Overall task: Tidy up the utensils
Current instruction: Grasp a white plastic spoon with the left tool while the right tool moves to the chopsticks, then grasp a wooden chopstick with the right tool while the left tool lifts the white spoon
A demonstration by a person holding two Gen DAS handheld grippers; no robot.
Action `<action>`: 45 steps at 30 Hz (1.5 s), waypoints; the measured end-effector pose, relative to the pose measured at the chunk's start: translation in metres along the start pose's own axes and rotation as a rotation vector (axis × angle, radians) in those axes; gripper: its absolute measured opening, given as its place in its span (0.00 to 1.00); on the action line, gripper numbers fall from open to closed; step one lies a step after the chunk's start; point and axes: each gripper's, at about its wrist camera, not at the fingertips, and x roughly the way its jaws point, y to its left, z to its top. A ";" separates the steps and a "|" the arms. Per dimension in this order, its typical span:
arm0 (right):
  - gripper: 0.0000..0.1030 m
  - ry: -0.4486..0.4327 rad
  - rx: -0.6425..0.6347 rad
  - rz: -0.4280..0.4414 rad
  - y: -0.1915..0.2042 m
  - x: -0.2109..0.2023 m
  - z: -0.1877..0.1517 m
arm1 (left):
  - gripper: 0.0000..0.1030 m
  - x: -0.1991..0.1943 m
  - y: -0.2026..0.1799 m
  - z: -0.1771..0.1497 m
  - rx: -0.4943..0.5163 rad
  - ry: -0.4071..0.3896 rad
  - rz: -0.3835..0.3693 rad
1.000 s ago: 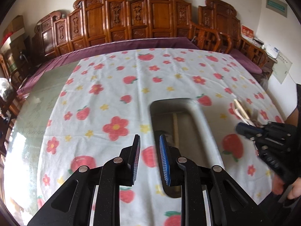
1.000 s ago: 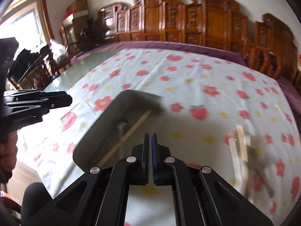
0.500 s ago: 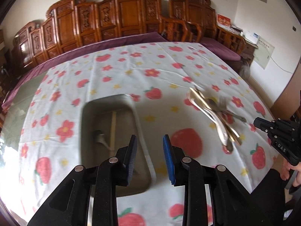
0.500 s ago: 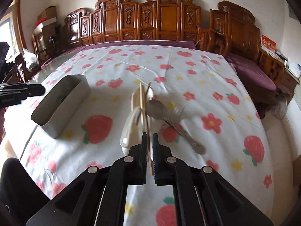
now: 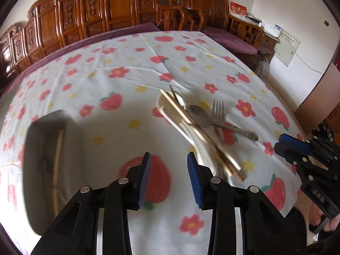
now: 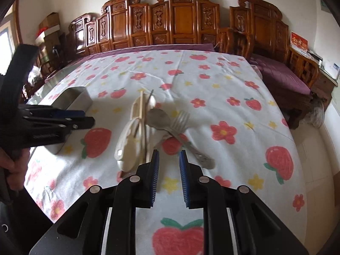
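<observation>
A pile of utensils lies on the flowered tablecloth: a white ladle (image 6: 127,148), wooden chopsticks (image 6: 142,119), a metal spoon (image 6: 158,119) and a metal fork (image 6: 180,119). The pile also shows in the left wrist view, with chopsticks (image 5: 199,131), spoon (image 5: 198,114) and fork (image 5: 218,108). A steel tray (image 5: 42,170) at the left holds a chopstick and a dark utensil; in the right wrist view the tray (image 6: 74,99) is partly hidden. My left gripper (image 5: 169,161) is open and empty between tray and pile. My right gripper (image 6: 169,159) is open and empty just before the pile.
The tablecloth (image 6: 212,89) covers a wide table. Carved wooden chairs (image 6: 180,19) line the far side. A purple cushioned bench (image 6: 282,76) stands at the right. The table's right edge drops off near the wall (image 5: 282,97).
Both grippers swung from over the tray to the utensil pile. My right gripper has opened; it was shut. My left gripper has opened wider.
</observation>
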 end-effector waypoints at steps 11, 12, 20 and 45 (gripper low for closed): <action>0.21 0.034 0.080 0.020 -0.023 0.010 -0.006 | 0.32 0.054 -0.019 0.023 -0.054 0.052 -0.041; 0.21 0.035 0.076 0.020 -0.022 0.011 -0.006 | 0.32 0.057 -0.019 0.024 -0.060 0.060 -0.045; 0.21 0.038 0.067 0.020 -0.021 0.013 -0.005 | 0.16 0.069 -0.014 0.019 -0.102 0.112 -0.096; 0.21 0.041 0.073 0.086 -0.012 0.017 -0.007 | 0.04 -0.055 -0.015 -0.002 0.026 -0.116 0.025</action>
